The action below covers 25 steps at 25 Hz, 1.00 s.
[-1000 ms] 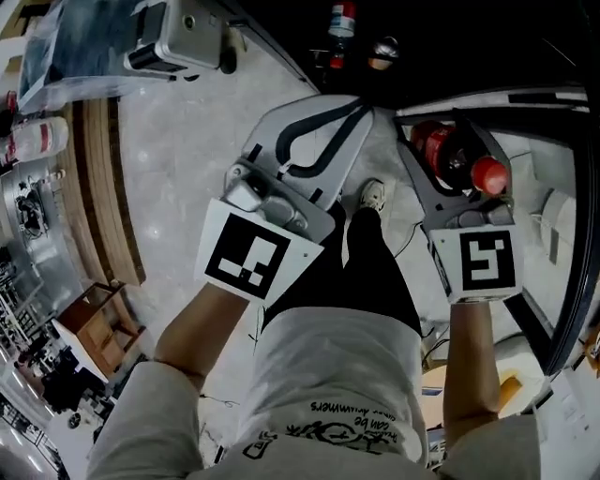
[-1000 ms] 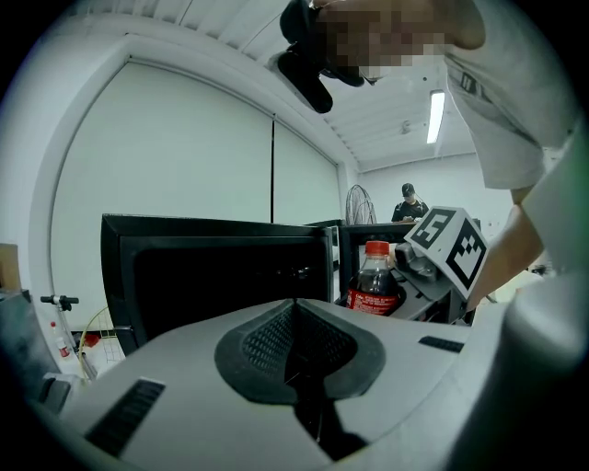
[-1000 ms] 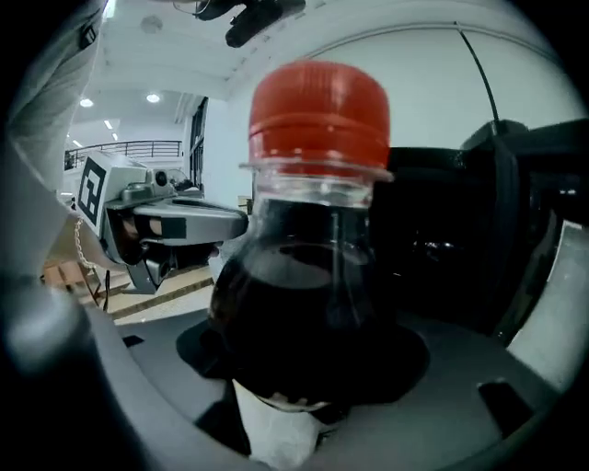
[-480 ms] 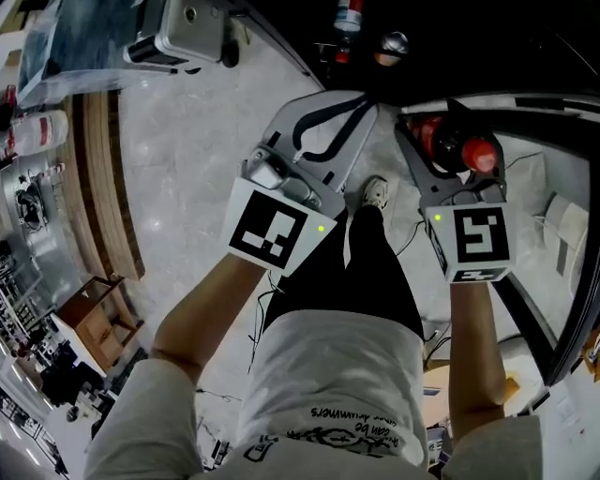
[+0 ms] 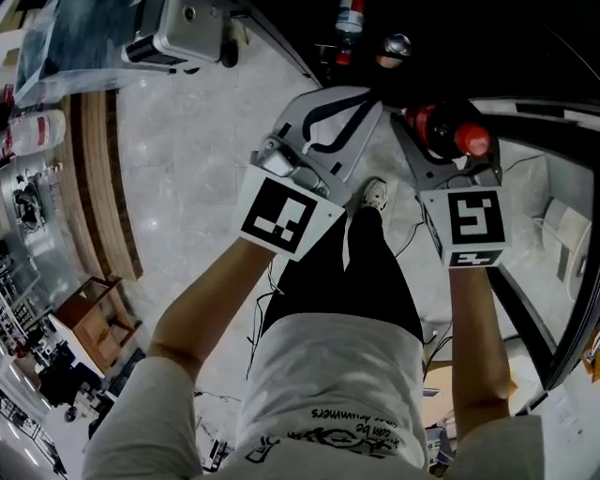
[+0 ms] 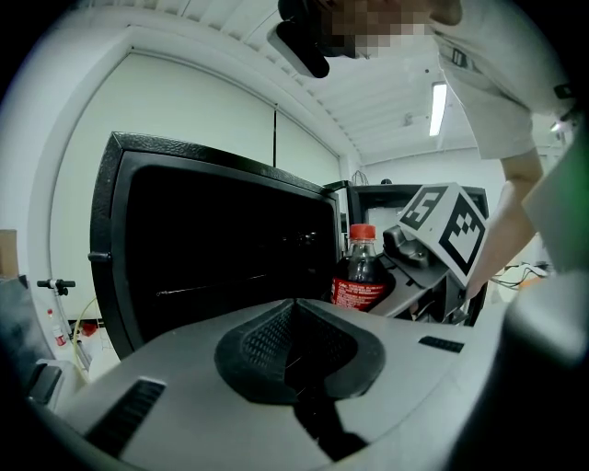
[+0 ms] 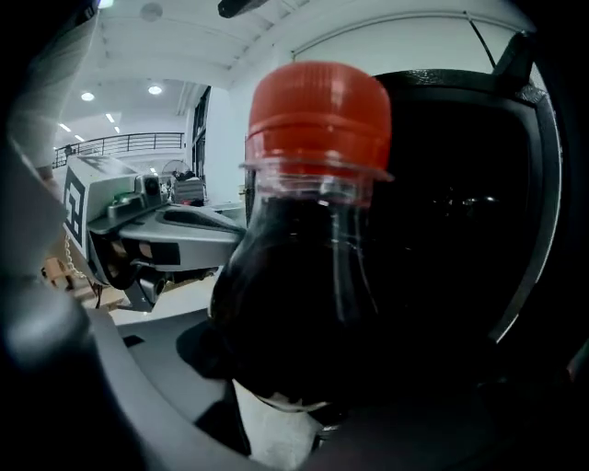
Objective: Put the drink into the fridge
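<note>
A cola bottle [image 5: 441, 125] with a red cap [image 5: 472, 139] sits between the jaws of my right gripper [image 5: 448, 111], which is shut on its body. It fills the right gripper view as the dark bottle [image 7: 313, 276]; in the left gripper view the same bottle [image 6: 359, 276] stands upright. The black fridge [image 6: 221, 248] is open, its dark inside just ahead of both grippers. My left gripper [image 5: 367, 97] is beside the right one, jaws shut together with nothing in them, and its pads [image 6: 276, 345] meet.
The fridge's black door frame [image 5: 562, 281] runs down the right side. A red-capped bottle [image 5: 345, 19] stands in the dark at the top. A grey machine [image 5: 183, 33], wooden boards [image 5: 103, 187] and a box [image 5: 94, 323] lie on the left floor.
Both grippers have moved up the head view toward the dark fridge opening. The bottle has stayed in the right gripper throughout, and the left jaws have stayed together.
</note>
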Motion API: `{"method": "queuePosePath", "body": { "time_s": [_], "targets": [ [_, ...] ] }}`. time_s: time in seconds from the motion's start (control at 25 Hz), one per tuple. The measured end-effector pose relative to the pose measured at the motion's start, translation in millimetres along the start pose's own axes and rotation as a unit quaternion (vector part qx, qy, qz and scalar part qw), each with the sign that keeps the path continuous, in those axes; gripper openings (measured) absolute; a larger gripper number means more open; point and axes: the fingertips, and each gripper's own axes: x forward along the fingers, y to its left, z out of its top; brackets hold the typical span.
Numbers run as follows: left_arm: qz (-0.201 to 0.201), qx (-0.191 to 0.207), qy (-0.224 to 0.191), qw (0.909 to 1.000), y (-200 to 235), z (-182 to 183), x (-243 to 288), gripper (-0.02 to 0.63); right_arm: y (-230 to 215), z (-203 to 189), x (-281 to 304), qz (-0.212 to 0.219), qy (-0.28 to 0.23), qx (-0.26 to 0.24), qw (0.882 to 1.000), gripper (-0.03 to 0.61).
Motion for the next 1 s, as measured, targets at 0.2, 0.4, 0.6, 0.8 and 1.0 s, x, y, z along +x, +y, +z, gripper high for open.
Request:
{"method": "queuePosePath", "body": {
  "time_s": [0.2, 0.4, 0.6, 0.8, 1.0],
  "targets": [
    [0.003, 0.003, -0.004, 1.0000, 7, -5, 7, 0.021, -5, 0, 14, -0.002, 0.003, -0.006, 1.000, 0.313],
    [0.009, 0.006, -0.008, 0.9999, 18, -10, 18, 0.021, -13, 2, 30, -0.007, 0.005, -0.015, 1.000, 0.313],
    [0.010, 0.011, -0.003, 0.9999, 27, -25, 27, 0.021, -22, -3, 46, -0.010, 0.012, -0.018, 1.000, 0.313],
    [0.013, 0.011, -0.005, 0.9998, 35, -31, 35, 0.021, -32, -7, 60, -0.012, 0.018, -0.019, 1.000, 0.313],
    [0.014, 0.018, -0.003, 0.9997, 40, -34, 45, 0.021, -39, -11, 75, -0.010, 0.022, -0.013, 1.000, 0.313]
  ]
}}
